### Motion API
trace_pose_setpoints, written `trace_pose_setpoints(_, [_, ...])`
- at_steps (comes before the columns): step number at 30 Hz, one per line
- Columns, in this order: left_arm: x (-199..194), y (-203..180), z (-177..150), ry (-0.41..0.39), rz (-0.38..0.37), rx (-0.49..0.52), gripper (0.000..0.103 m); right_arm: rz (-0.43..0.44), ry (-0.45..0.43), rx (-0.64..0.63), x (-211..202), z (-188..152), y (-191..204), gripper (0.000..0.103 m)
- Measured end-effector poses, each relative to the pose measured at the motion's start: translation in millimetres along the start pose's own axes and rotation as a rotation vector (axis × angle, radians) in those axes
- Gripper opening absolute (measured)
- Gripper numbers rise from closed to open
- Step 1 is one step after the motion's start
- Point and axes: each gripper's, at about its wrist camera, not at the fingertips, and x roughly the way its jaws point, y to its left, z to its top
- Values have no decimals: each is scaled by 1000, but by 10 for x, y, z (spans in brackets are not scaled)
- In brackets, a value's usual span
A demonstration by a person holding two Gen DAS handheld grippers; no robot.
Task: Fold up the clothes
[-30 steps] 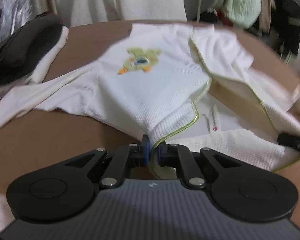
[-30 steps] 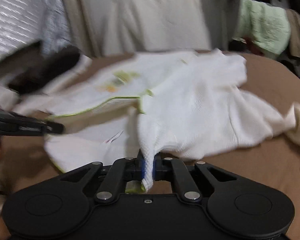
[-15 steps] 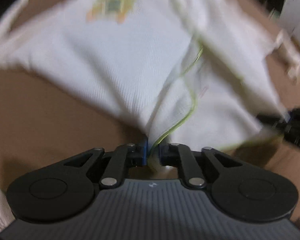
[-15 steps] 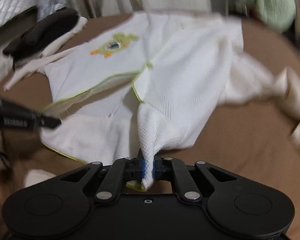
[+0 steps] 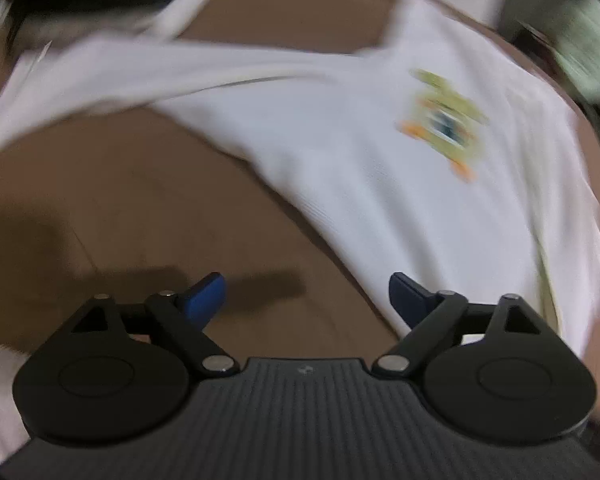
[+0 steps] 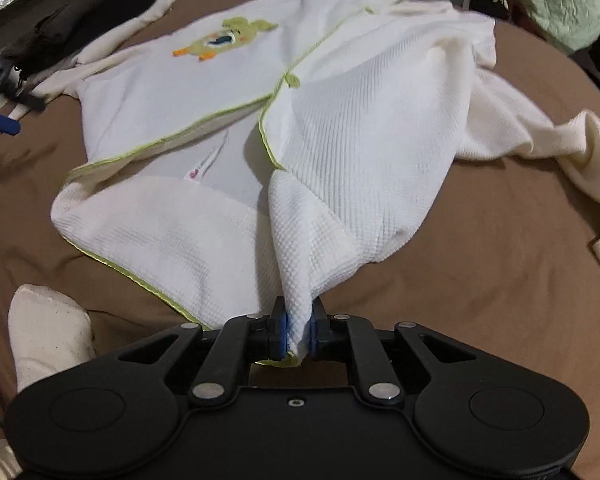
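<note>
Left wrist view: picture is blurred. My left gripper (image 5: 302,294) has its jaws opening, already wide, and nothing is between them; only the brown cover (image 5: 111,208) shows in the gap.
Garment, left view: the white jacket (image 5: 372,184) lies from the upper left to the right edge of the frame, with its green and orange patch (image 5: 444,120) at the upper right. The right blue pad (image 5: 404,296) is just at the hem, but I cannot tell if it touches.
Advice, left: I would wait until the picture is sharp before I choose a new corner.
Right wrist view: my right gripper (image 6: 297,336) grips a bunched corner of the jacket (image 6: 360,128) at the lower centre. Its jaws are beginning to open, but the cloth is between the pads and looks held.
Garment, right view: it is spread open on the cover (image 6: 480,280); the two front panels part in the middle of the frame, a sleeve (image 6: 556,148) trails to the right edge.
Advice, right: I think this corner should be laid flat before release, so that the panel keeps no ridge.
Risk: a white sock (image 6: 47,332) at the lower left is near the hem; I should keep the fold away from it.
</note>
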Motion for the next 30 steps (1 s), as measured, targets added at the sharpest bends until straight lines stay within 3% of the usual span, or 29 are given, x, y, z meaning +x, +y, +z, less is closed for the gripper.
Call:
trace_pose_setpoints(3, [435,146,285,100,24,-138,91,-17,-8,7,56,11,48,14])
trace_pose_setpoints(4, [525,165,349,108,32,-168,96,-25,-11,0,51,7,67,14])
trace_pose_setpoints(5, [571,151,399,71,48,-179,103,-31,-15,-10,45,1,80,14])
trace_pose_setpoints(7, [637,81,449,-15,106,-164,103,-36,-20,-9,36,10,75,16])
trace_pose_setpoints(9, [682,-67,395,-84,169,-89,103,-32,-34,30,29,33,36,24])
trace_pose_setpoints(10, [685,-145,347,-124,188,-48,102,-29,-45,57,25,46,12,34])
trace_pose_setpoints(11, [676,-216,291,-178,193,-2,91,-27,-56,78,22,55,-6,46])
trace_pose_setpoints(12, [664,-284,245,-225,198,42,78,-30,-72,86,19,56,-9,51])
trace_pose_setpoints(14, [552,-444,225,-302,198,109,6,-37,-100,100,17,57,-12,54])
trace_pose_setpoints(16, [427,-683,172,-419,406,234,4,-48,-119,85,23,44,12,52])
trace_pose_setpoints(18, [308,-835,54,-578,629,337,0,-68,-130,41,4,39,56,29])
trace_pose_setpoints(19, [269,-717,117,-549,620,281,0,-78,-129,13,-9,42,81,13])
trace_pose_setpoints(23, [183,-133,327,-399,527,31,0,-62,-127,-5,-70,80,97,12])
trace_pose_setpoints(26, [217,320,326,-238,278,-185,3,-56,-109,23,-6,73,63,15])
trace_pose_setpoints(27, [205,352,309,-230,224,-215,4,-60,-105,37,22,60,46,16])
trace_pose_setpoints(28, [188,299,304,-236,220,-194,7,-60,-111,53,31,43,35,17])
trace_pose_setpoints(30, [160,180,294,-249,217,-145,25,-87,-121,66,40,31,32,29])
